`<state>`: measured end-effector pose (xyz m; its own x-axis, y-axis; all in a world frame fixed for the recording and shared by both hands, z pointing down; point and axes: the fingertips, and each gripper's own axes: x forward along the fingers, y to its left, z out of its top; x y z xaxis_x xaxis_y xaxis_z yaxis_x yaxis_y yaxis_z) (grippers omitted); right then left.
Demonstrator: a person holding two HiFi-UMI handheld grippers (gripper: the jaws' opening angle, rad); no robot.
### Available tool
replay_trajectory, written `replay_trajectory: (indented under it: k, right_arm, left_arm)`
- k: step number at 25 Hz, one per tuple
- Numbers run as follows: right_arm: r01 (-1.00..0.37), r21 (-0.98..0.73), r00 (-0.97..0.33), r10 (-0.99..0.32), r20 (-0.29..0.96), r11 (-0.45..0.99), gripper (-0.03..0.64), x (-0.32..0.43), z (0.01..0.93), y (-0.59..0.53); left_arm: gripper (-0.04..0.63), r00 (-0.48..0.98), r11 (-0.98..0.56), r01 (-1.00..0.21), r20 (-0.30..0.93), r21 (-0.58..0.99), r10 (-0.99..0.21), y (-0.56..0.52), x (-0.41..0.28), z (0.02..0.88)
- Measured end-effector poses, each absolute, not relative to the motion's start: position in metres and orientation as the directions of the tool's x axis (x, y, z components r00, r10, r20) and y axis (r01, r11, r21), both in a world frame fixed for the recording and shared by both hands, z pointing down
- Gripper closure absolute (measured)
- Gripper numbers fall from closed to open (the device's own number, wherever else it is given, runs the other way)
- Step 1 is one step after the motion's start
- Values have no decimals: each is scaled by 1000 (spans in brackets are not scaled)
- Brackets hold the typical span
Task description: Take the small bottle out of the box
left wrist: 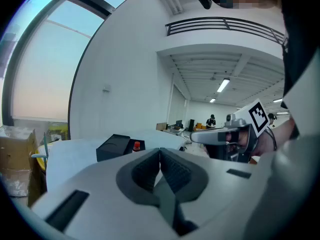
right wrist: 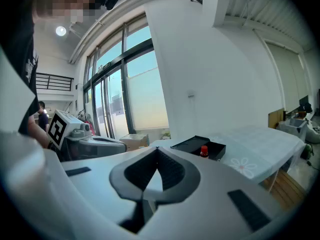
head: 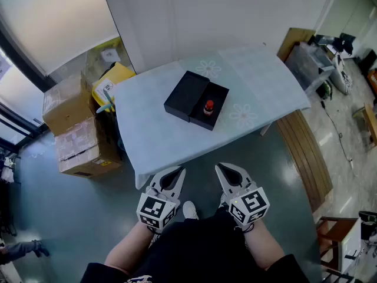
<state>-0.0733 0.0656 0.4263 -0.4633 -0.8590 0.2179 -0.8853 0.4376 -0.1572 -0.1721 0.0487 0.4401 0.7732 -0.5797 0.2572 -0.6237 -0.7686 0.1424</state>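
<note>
- Left tongs (head: 177,172) and right tongs (head: 219,168): both clenched on nothing and held close to the person, well short of the surface (head: 154,135). This is judged a ready posture before any reach.
- Black box (head: 201,121): the lid (head: 185,94) lies open alongside, which leaves the contents reachable from above.
- Small bottle (head: 208,107): red-capped, standing upright inside the box, with nothing touching it.

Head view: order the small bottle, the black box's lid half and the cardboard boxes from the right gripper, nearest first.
From the right gripper, fingers shut:
1. small bottle, straight ahead, standing in the box's open half.
2. lid half, just beyond the bottle, to its left.
3. cardboard boxes, stacked far off to the left.
</note>
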Motion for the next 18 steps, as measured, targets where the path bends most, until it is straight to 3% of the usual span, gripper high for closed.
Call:
replay_trajectory:
  k: [18]
  right_arm:
    - [-892, -143, -450, -870, 203, 428, 594, -71, 422, 57]
  left_arm:
    - [568, 786, -778, -609, 254, 154, -564, 39, -170, 442]
